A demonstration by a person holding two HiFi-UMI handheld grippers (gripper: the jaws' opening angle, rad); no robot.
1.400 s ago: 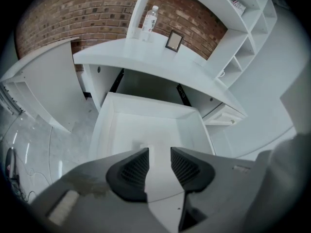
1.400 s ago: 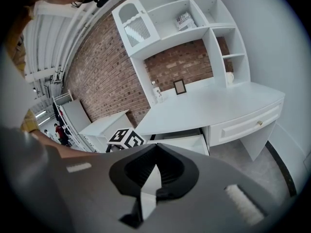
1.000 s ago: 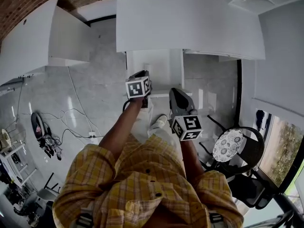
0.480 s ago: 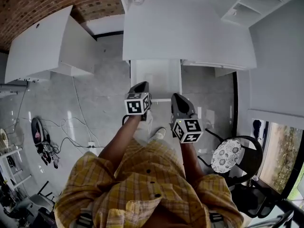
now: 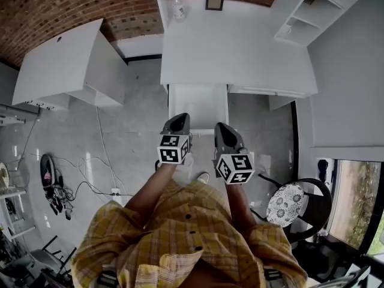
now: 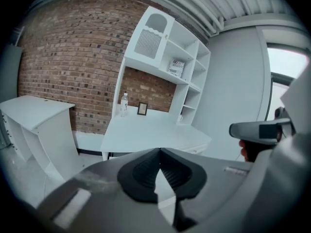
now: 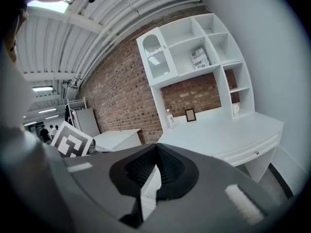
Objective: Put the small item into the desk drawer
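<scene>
A white desk (image 5: 240, 47) stands ahead, and its drawer (image 5: 198, 104) is pulled out below the front edge. The drawer's inside looks plain white; I see no small item in it or anywhere else. My left gripper (image 5: 178, 123) hangs just before the drawer's near left corner. It is shut, its dark pads (image 6: 146, 171) meeting at the tip with nothing between them. My right gripper (image 5: 222, 131) is level with it at the drawer's near right corner. It too is shut and empty, with its pads (image 7: 167, 171) together.
A bottle (image 5: 177, 8) and a small picture frame (image 5: 214, 0) stand at the desk's back against the brick wall. A white shelf unit (image 5: 306, 11) rises at the right. A second white desk (image 5: 60, 65) is at the left, cables (image 5: 57, 182) lie on the floor, and a chair (image 5: 294, 200) is at the right.
Both grippers have lifted and the head view has tilted up, so the desk top, bottle, frame and brick wall have come into sight. The drawer stays pulled out.
</scene>
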